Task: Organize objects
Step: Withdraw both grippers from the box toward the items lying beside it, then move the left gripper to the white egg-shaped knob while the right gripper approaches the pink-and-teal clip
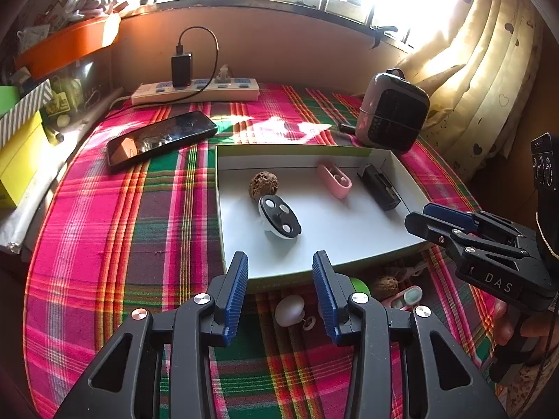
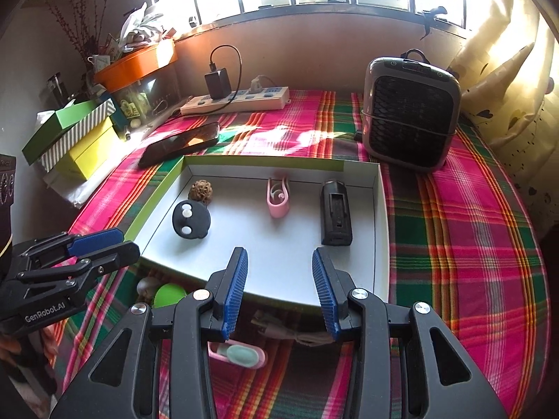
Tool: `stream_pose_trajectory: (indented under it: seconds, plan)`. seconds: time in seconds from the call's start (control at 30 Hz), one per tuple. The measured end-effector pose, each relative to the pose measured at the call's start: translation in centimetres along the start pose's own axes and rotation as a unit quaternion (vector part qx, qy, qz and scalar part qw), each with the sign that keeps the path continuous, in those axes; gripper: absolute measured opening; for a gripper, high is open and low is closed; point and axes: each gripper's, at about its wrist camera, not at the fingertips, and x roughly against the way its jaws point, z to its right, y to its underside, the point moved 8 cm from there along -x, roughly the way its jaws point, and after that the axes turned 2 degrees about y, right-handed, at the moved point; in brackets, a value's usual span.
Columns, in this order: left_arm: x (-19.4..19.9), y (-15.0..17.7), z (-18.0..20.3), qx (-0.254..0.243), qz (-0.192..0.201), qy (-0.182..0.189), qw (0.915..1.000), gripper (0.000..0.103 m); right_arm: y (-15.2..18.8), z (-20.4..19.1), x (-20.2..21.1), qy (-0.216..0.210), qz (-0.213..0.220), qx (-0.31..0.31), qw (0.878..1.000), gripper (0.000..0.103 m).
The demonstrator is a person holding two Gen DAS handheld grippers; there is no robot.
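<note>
Plaid cloth (image 2: 471, 244) covered the surface, bare to the right of my white tray (image 2: 279, 272). Inside it lay a black case (image 2: 335, 213), black disc (image 2: 191, 224), pink clip (image 2: 277, 197) and walnut (image 2: 201, 191), well apart. Both my left tool (image 1: 279, 291) and right tool (image 2: 279, 289) hung part-open, empty, over its near edge.

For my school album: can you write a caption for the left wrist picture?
Open blue-padded left tongs hover above a shallow white cardboard tray holding a brown bumpy ball.
</note>
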Motion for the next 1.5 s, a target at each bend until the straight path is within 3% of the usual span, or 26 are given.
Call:
stream_pose_trajectory:
  seconds: [0.7, 1.03, 1.43, 1.5]
  plan:
    - [-0.5, 3.6, -0.7, 0.021, -0.031, 0.023, 0.999, 0.038, 4.5, 3.4, 0.9, 0.032, -0.013, -0.016, 0.999, 0.04]
    - [-1.3, 3.8, -0.5, 0.016, -0.043, 0.021, 0.9987, 0.039, 5.3, 3.1, -0.5, -0.001, -0.03, -0.003, 1.0, 0.04]
    - [-2.1, 3.9, -0.4, 0.014, -0.05, 0.017, 0.9985, 0.039, 6.5, 0.3, -0.6, -0.049, -0.048, 0.061, 0.996, 0.04]
    - [-2.2, 3.9, -0.5, 0.015, -0.051, 0.015, 0.9985, 0.039, 6.4, 0.3, -0.5, -0.038, -0.043, 0.072, 0.996, 0.04]
